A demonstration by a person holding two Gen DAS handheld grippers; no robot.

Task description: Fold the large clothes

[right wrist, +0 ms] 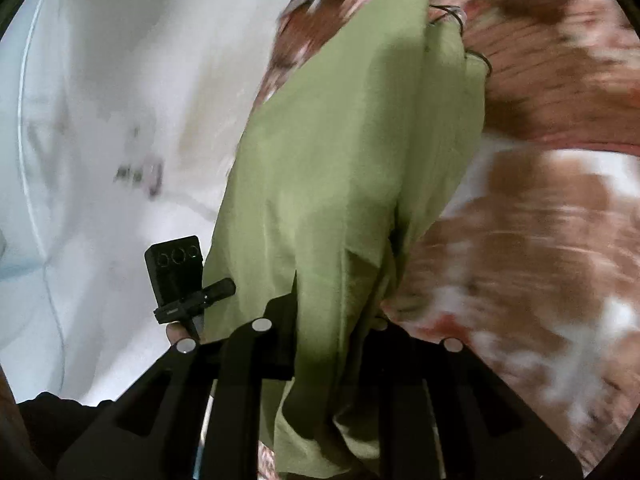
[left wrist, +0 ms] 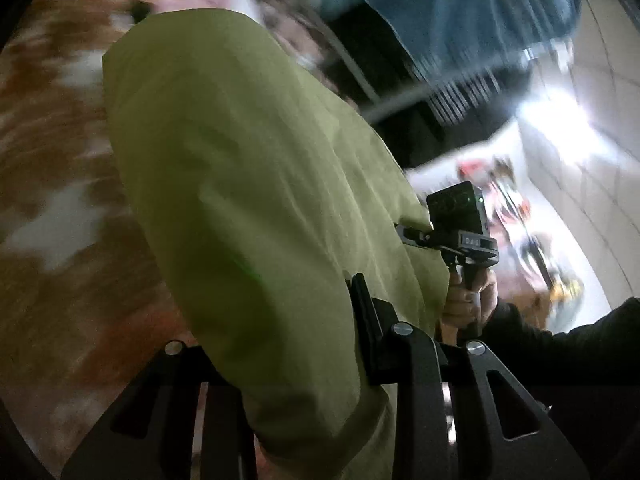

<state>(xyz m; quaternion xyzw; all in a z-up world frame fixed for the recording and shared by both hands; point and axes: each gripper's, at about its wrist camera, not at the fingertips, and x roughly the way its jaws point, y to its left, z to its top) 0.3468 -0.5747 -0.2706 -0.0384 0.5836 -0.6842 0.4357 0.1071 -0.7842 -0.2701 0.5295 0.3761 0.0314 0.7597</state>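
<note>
A large olive-green garment (left wrist: 248,184) hangs stretched between my two grippers, lifted above a red-brown and white patterned bedspread (left wrist: 52,184). My left gripper (left wrist: 320,320) is shut on one edge of the cloth, which drapes over its fingers. My right gripper (right wrist: 332,320) is shut on the garment (right wrist: 348,152) too, with folds bunched between its fingers. In the left wrist view the right gripper's body (left wrist: 460,232) and the hand holding it show just beyond the cloth. In the right wrist view the left gripper's body (right wrist: 180,276) shows beside the cloth. Both views are motion-blurred.
The patterned bedspread (right wrist: 540,208) spreads below. A white wall (right wrist: 120,100) is on one side. A blue cloth (left wrist: 460,12) and a dark rack (left wrist: 460,100) stand behind, with cluttered items (left wrist: 520,220) on the floor. A thin black cord (right wrist: 476,56) lies by the garment's far end.
</note>
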